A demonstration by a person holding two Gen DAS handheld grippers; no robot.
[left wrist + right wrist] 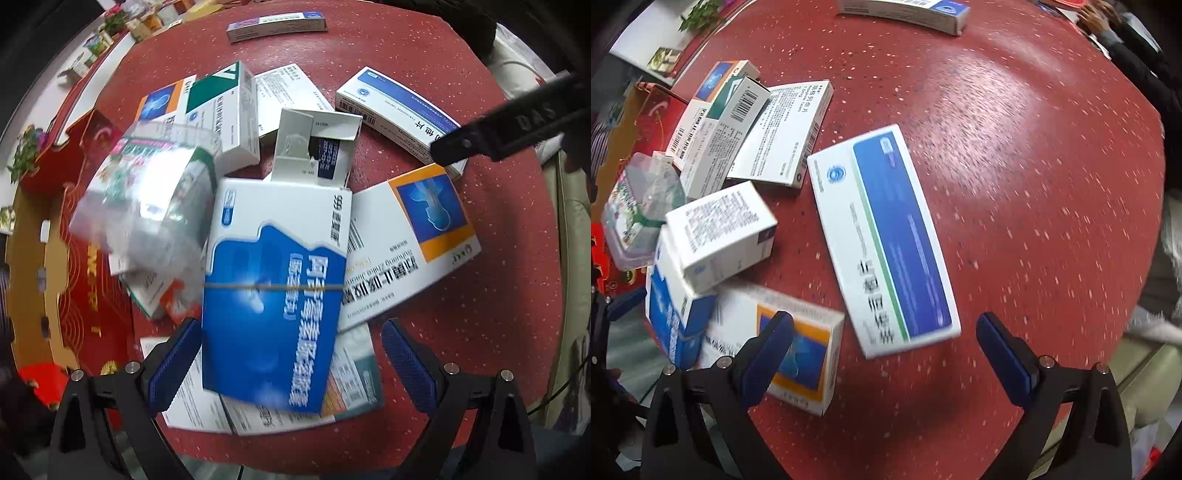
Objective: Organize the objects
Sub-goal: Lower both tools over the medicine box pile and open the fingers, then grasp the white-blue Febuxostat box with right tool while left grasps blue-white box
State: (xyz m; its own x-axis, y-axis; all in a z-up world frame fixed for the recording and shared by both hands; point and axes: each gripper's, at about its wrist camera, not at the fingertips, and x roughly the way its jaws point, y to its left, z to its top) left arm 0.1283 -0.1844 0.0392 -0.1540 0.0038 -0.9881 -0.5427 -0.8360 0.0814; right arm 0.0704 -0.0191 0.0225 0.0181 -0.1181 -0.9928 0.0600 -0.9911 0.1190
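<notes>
Left gripper [291,354] wide open, blue pads spread. Blue-and-white medicine box [273,291] sits between its fingers, closer to the left pad; contact unclear, blurry. Ahead of it a small white opened carton [314,147], flap up. To its right an orange-and-blue box [413,236] flat on the red speckled bench [480,295]. To the left a clear plastic pack [147,206], blurred.

Right gripper [884,345] also wide open, holding nothing. Long blue-and-white box [886,240] lies flat just ahead between the fingers, not touched. Orange-and-blue box [798,350] under the left finger. Another long box [908,13] far ahead at the bench edge.
</notes>
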